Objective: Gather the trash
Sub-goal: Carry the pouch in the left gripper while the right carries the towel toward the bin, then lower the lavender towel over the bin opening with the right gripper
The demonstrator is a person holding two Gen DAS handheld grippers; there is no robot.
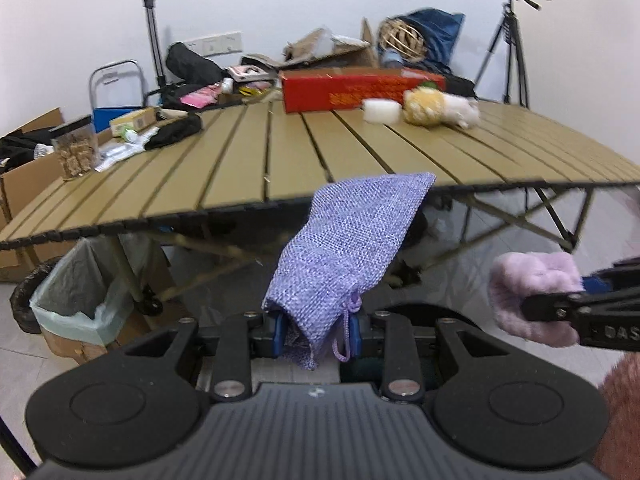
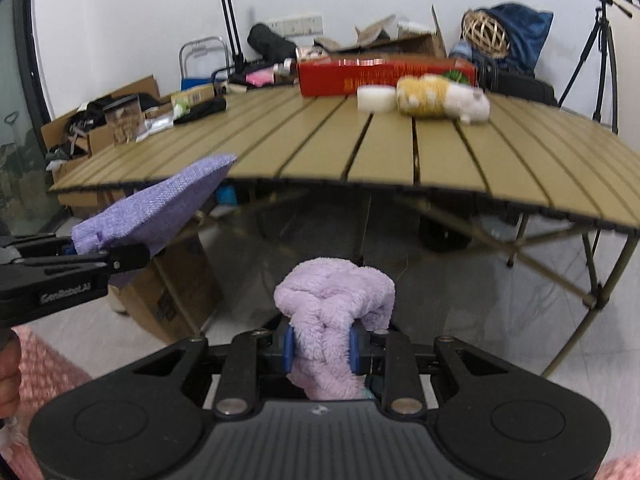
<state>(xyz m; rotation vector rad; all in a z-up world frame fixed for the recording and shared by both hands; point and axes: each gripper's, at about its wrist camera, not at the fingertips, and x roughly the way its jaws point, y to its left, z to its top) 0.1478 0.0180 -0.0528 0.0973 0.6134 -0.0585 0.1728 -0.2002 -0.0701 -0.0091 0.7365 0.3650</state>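
Note:
My left gripper (image 1: 318, 334) is shut on a purple woven drawstring pouch (image 1: 344, 256) and holds it in the air in front of the table's near edge. The pouch also shows at the left of the right wrist view (image 2: 160, 208). My right gripper (image 2: 320, 350) is shut on a fluffy lilac cloth (image 2: 334, 304), held below table height; the cloth shows at the right of the left wrist view (image 1: 532, 296). A bin with a pale green liner (image 1: 76, 296) stands on the floor at the lower left, under the table's corner.
The slatted tan table (image 1: 280, 152) carries a red box (image 1: 360, 86), a white foam block (image 1: 382, 111), a yellow and white plush toy (image 1: 436, 110), a jar of snacks (image 1: 76, 152) and a black pouch (image 1: 176, 132). Cardboard boxes (image 2: 176, 284) stand on the floor. A tripod (image 1: 510, 44) is at the right.

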